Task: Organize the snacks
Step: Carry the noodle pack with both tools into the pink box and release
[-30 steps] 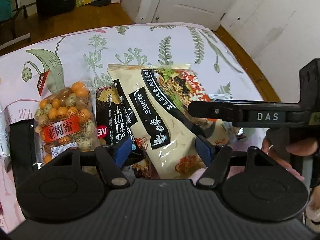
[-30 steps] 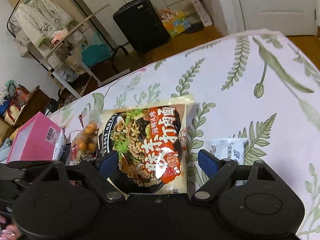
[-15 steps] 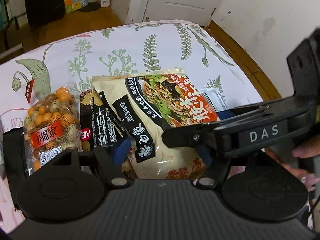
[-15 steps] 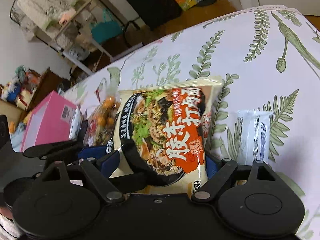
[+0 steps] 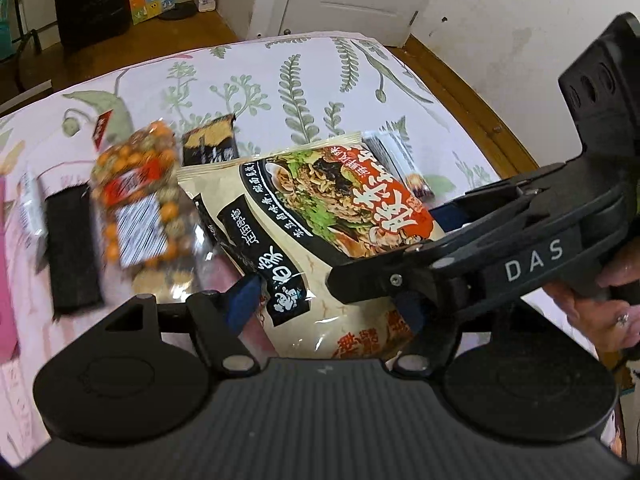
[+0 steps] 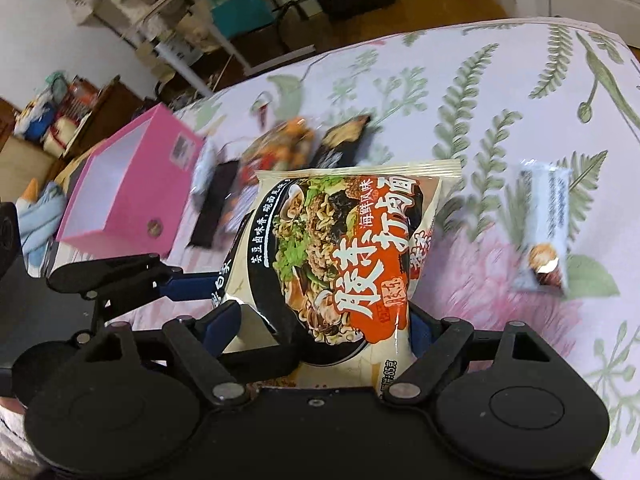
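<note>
Nearest, the noodle packet (image 6: 344, 264) sits between both pairs of jaws: the left gripper (image 5: 324, 304) is clamped on its lower edge, and the right gripper (image 6: 320, 320) is closing on the same end. It looks light, crinkly and slippery, with brittle contents, so the sealed margin is the safer hold. Farther left on the surface (image 6: 500, 92) lies the peanut bag (image 5: 136, 196), then the pink box (image 6: 128, 192).

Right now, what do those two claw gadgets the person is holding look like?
Both are matte black plastic. Each claw has two angled black arms on silver pivot screws, tipped with dark blue pads, above two round black discs and a ribbed body. The right claw has "DAS" in pale letters on its side. The left claw looks alike. The hand wears a ring.
</note>
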`<state>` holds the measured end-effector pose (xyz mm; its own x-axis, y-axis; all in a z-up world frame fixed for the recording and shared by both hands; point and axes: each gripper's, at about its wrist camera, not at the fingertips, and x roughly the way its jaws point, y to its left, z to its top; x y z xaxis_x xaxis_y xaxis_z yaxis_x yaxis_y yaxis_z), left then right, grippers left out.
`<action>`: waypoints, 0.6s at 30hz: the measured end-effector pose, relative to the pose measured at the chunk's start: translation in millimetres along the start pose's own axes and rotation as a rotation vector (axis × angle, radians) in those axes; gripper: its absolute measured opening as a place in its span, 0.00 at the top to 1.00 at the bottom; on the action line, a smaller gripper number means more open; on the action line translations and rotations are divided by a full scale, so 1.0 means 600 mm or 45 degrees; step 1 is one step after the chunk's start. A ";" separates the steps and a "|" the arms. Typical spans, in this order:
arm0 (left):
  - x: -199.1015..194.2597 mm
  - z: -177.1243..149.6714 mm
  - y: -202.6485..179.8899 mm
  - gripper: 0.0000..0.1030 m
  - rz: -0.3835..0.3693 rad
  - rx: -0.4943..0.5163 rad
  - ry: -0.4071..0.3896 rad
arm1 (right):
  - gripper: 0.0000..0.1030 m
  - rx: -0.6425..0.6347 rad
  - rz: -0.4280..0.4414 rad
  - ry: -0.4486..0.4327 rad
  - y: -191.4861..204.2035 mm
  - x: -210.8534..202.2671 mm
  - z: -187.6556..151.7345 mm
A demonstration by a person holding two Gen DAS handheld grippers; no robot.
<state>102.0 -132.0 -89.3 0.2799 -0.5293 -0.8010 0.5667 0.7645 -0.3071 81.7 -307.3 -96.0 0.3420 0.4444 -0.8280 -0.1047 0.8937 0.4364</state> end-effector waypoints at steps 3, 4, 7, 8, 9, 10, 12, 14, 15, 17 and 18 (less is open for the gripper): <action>-0.029 -0.018 0.003 0.31 -0.010 -0.016 -0.001 | 0.17 -0.027 -0.003 0.016 0.026 -0.009 -0.012; -0.038 -0.023 0.004 0.31 -0.013 -0.023 -0.001 | 0.18 -0.037 -0.005 0.019 0.035 -0.013 -0.015; -0.065 -0.034 0.004 0.31 -0.019 -0.021 -0.013 | 0.20 -0.071 -0.021 0.028 0.064 -0.027 -0.020; -0.074 -0.037 0.004 0.31 -0.020 -0.021 -0.014 | 0.21 -0.078 -0.027 0.036 0.072 -0.031 -0.021; -0.082 -0.040 0.005 0.31 -0.021 -0.024 -0.015 | 0.23 -0.089 -0.038 0.046 0.084 -0.036 -0.023; -0.088 -0.041 0.007 0.31 -0.022 -0.032 -0.011 | 0.25 -0.103 -0.049 0.055 0.094 -0.038 -0.024; -0.107 -0.051 0.015 0.31 -0.035 -0.056 -0.002 | 0.27 -0.118 -0.057 0.085 0.114 -0.041 -0.026; -0.130 -0.066 0.027 0.31 -0.049 -0.081 -0.008 | 0.31 -0.123 -0.060 0.124 0.133 -0.040 -0.026; -0.144 -0.076 0.034 0.31 -0.054 -0.093 -0.018 | 0.32 -0.130 -0.060 0.144 0.145 -0.039 -0.026; -0.165 -0.096 0.049 0.31 -0.055 -0.120 -0.039 | 0.35 -0.152 -0.056 0.189 0.173 -0.033 -0.025; -0.178 -0.109 0.058 0.31 -0.055 -0.136 -0.050 | 0.36 -0.172 -0.059 0.213 0.188 -0.029 -0.025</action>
<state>41.4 -24.9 -48.1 0.2888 -0.5748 -0.7656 0.4938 0.7745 -0.3953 49.9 -213.1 -37.8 0.1911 0.3965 -0.8979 -0.2201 0.9088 0.3544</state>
